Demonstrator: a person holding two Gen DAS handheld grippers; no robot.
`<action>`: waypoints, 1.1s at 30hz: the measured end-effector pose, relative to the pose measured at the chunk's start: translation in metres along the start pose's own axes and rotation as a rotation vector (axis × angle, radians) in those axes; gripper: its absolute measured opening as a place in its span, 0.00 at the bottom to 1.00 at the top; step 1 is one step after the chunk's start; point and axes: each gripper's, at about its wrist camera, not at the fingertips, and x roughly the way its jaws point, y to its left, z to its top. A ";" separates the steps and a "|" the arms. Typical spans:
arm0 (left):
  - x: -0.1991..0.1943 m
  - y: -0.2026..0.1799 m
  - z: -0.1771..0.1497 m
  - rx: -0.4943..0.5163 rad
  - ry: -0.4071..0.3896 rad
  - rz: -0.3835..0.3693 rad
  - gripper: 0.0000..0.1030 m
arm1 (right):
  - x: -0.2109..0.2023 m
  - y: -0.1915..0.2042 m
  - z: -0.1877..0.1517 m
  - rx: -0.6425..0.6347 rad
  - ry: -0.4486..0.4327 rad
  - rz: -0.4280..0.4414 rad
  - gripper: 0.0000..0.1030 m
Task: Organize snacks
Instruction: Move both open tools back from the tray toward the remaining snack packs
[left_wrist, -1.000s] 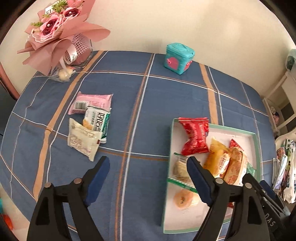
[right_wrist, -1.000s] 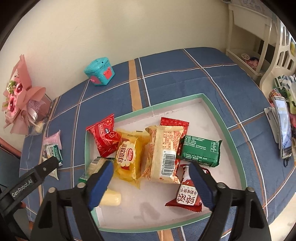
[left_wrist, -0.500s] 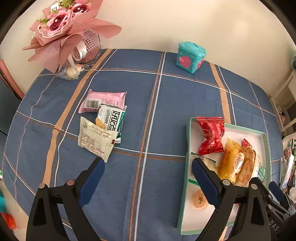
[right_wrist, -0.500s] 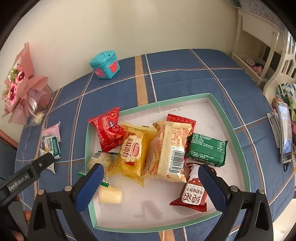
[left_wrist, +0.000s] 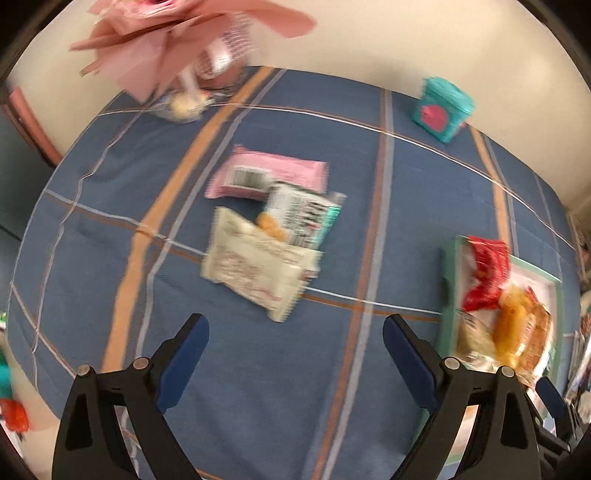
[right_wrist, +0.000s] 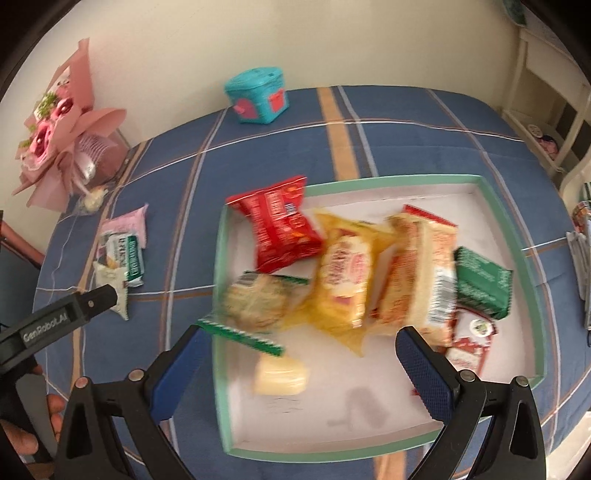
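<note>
The right gripper (right_wrist: 297, 349) hangs wide open, empty, over the near edge of the green-rimmed tray (right_wrist: 517, 236). Inside the tray lie a red packet (right_wrist: 280, 225), a yellow packet (right_wrist: 343, 280) and a green packet (right_wrist: 480, 282). Left of the tray, on the bench (right_wrist: 406, 147), lie three loose packets (right_wrist: 122, 251).

The left gripper (left_wrist: 295, 338) has swung toward the three loose snack packets (left_wrist: 271, 236), now mid-frame instead of upper left, with the tray (left_wrist: 448, 291) pushed to the right edge.
</note>
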 end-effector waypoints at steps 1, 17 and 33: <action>0.001 0.008 0.000 -0.014 0.000 0.010 0.93 | 0.001 0.006 -0.001 -0.007 0.005 0.007 1.00; 0.004 0.091 0.009 -0.181 -0.013 0.038 0.93 | 0.009 0.076 -0.006 -0.051 -0.006 0.088 1.00; 0.038 0.112 0.021 -0.235 0.036 0.037 0.93 | 0.049 0.126 -0.002 -0.087 0.017 0.136 1.00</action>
